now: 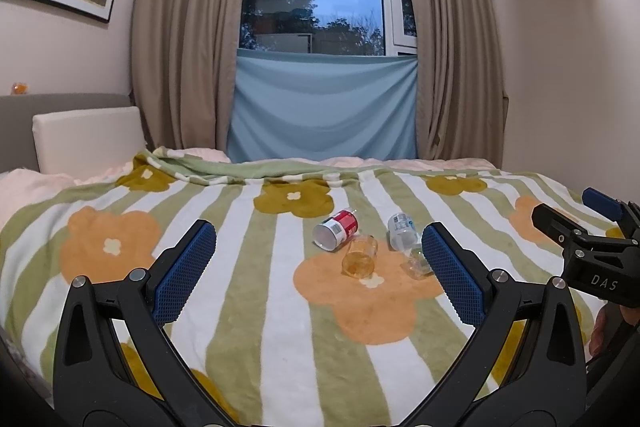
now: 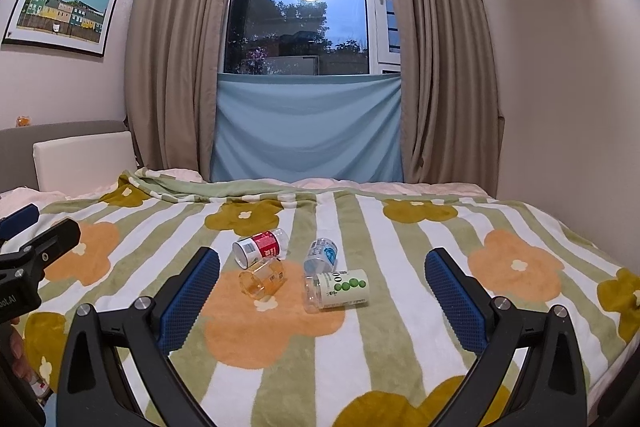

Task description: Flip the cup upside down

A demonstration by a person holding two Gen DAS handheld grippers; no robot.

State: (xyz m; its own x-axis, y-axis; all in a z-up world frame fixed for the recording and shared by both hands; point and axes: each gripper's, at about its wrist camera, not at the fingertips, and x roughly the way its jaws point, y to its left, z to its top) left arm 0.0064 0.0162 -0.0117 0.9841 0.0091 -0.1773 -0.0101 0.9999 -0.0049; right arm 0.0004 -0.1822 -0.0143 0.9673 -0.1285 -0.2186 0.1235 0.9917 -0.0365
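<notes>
A small clear orange-tinted cup (image 1: 359, 255) lies on its side on the flowered blanket, mouth toward me; it also shows in the right wrist view (image 2: 262, 279). My left gripper (image 1: 318, 247) is open and empty, well short of the cup, which lies between its fingers in the view. My right gripper (image 2: 322, 277) is open and empty, also short of the objects, with the cup just right of its left finger (image 2: 191, 297). The right gripper's body shows at the right edge of the left wrist view (image 1: 592, 247).
Three small bottles lie on their sides around the cup: a red-labelled one (image 2: 262, 247), a blue-labelled one (image 2: 321, 254) and a green-dotted one (image 2: 338, 289). The blanket (image 2: 360, 347) covers a bed against the wall (image 2: 560, 107), with curtains (image 2: 176, 67) and a window behind.
</notes>
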